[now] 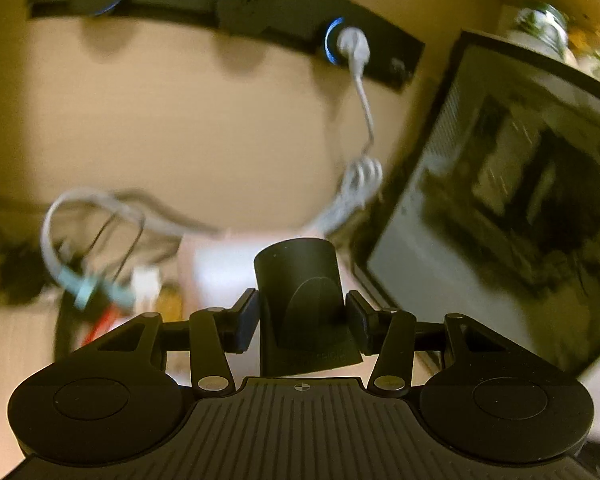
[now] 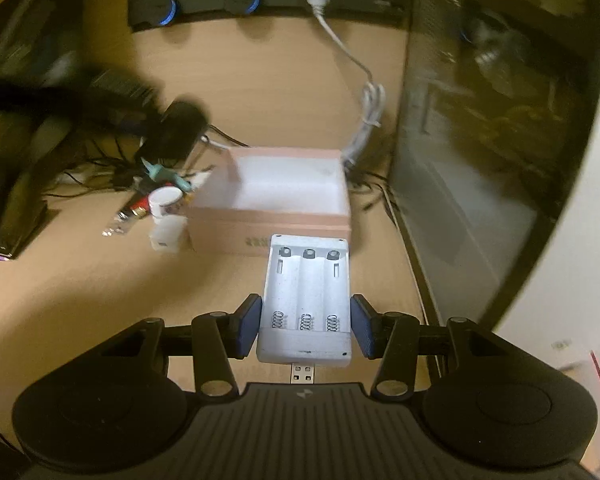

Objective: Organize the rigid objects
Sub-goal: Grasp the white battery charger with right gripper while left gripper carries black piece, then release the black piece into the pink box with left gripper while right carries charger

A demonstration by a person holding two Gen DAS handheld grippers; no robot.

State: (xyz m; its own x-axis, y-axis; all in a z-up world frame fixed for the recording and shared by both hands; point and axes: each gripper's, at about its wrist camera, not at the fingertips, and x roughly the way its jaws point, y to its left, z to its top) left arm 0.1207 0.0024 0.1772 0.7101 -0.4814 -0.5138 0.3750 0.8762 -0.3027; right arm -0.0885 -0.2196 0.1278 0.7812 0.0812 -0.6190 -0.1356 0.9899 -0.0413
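Observation:
My left gripper [image 1: 302, 320] is shut on a black cylindrical stand [image 1: 300, 288] and holds it in the air above the desk. In the right wrist view the left gripper and its black load show as a dark blur [image 2: 176, 128] left of a pink open box [image 2: 276, 200]. My right gripper [image 2: 306, 326] is shut on a white USB battery charger [image 2: 306, 300] with three empty slots, held just in front of the box. The box's white inside looks empty. It shows in the left wrist view [image 1: 216, 268] behind the black stand.
A pile of small items [image 2: 156, 200] and black cables lies left of the box. A white cable [image 2: 364, 112] runs from a black socket strip [image 2: 260, 0] on the wall. A dark monitor [image 2: 480, 140] stands at the right. A black device [image 2: 8, 220] sits at left.

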